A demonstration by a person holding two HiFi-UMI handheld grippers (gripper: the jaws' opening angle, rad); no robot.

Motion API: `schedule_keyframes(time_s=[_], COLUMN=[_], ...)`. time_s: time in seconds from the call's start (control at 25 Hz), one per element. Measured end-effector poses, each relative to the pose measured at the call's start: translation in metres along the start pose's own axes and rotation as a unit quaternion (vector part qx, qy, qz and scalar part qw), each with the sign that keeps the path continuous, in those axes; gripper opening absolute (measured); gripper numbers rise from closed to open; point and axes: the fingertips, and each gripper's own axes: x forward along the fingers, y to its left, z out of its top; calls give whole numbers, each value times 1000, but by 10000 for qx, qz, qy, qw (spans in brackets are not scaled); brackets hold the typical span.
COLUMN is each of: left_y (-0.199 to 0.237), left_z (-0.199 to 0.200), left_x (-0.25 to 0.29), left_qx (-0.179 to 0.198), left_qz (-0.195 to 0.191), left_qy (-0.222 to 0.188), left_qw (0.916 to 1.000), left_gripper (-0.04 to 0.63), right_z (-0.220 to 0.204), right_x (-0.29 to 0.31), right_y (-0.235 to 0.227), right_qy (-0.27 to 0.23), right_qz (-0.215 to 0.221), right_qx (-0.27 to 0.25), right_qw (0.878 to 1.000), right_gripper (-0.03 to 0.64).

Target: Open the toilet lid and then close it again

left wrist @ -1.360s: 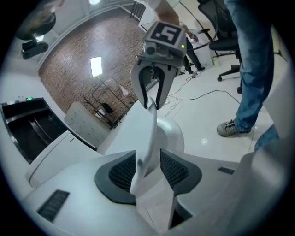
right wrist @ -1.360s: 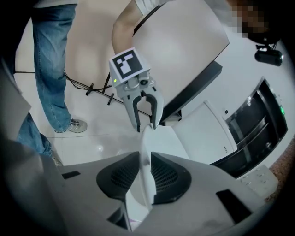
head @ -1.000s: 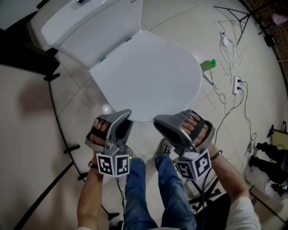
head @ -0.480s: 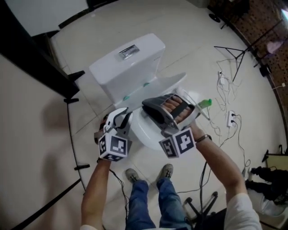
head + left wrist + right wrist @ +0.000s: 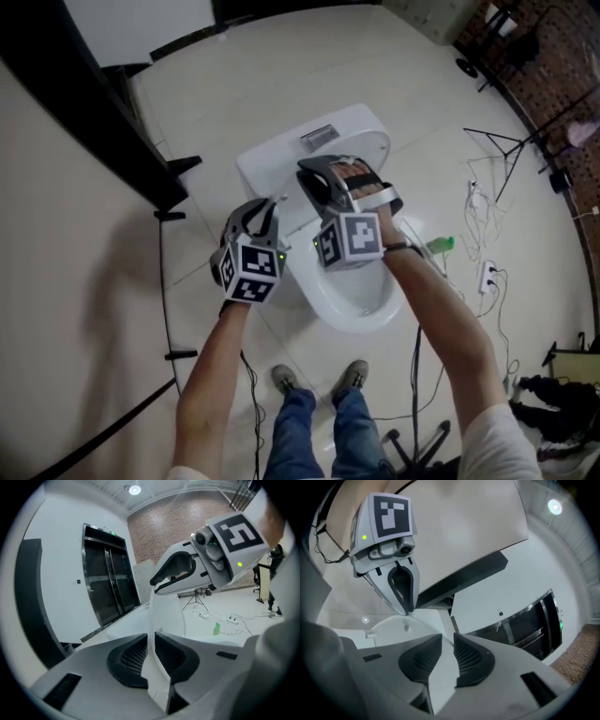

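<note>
While my left claw (image 5: 151, 656), just squeezed tighter, and right claw (image 5: 443, 660) pinch the raised toilet lid (image 5: 165, 616) by its thin edge, it could slip and bang down.

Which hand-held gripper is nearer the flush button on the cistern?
The right hand-held gripper, clamped on the raised toilet lid close to the flush button. The left hand-held gripper grips the lid's side edge, farther from the cistern.
</note>
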Motion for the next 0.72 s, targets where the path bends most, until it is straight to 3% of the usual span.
schedule_keyframes(time_s=[0.24,0.4,0.48,0.72], left_y=[24,23,21,-13], left_z=[-6,6,22,115], left_x=[-21,-51,-72,-167], left_qx=[-144,-406,-542,-830], left_qz=[51,46,-58,-786], left_qy=[-83,-334,-498,-1211], left_qw=[9998,9986,9973,9860], left_gripper=[46,48,48,63], right_z=[1,2,2,24], right_x=[7,-3,-22,-149], right_y=[-2,-4,-8,-41], right_qy=[66,-35,-134,-652], right_qz=[15,160,162,-2], right_qx=[134,548,916,1981], right_qw=[9999,9984,9956,9780], right_gripper=[75,88,141,143])
